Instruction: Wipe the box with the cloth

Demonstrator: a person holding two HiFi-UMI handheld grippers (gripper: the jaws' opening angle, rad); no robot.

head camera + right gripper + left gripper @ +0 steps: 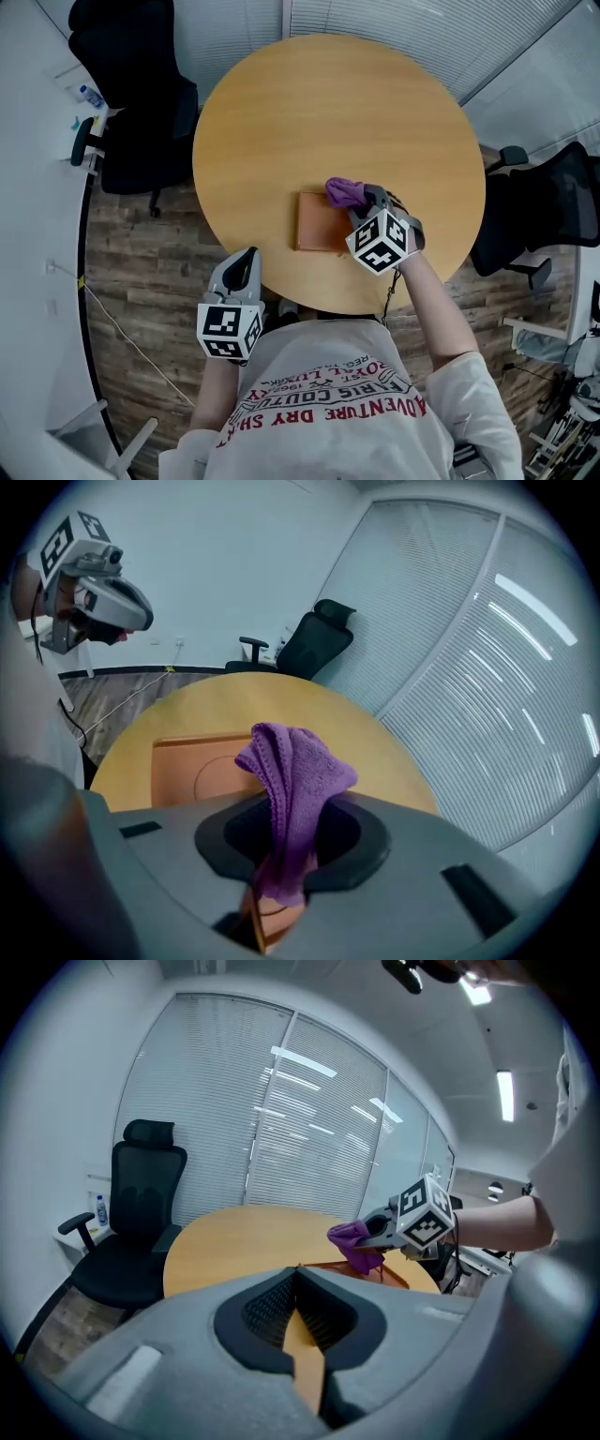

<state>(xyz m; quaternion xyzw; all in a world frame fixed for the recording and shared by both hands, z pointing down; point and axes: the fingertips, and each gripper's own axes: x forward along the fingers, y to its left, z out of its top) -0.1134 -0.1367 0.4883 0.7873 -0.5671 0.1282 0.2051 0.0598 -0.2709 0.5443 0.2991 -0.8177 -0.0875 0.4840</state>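
Observation:
A flat orange-brown box (317, 222) lies on the round wooden table (281, 112), near its front edge. My right gripper (362, 200) hovers over the box's right far corner, shut on a purple cloth (344, 192) that bunches out past its tips. In the right gripper view the cloth (296, 771) stands up between the jaws, with the box (192, 766) beyond it. My left gripper (244, 265) is shut and holds nothing, just off the table's near left edge. From the left gripper view, the left gripper (298, 1276) faces the cloth (354, 1242) and box (380, 1270).
A black office chair (141, 103) stands at the table's far left, another chair (539, 211) at the right. A white counter (37, 187) with a small bottle (91, 96) runs along the left. Window blinds (281, 1129) lie behind the table.

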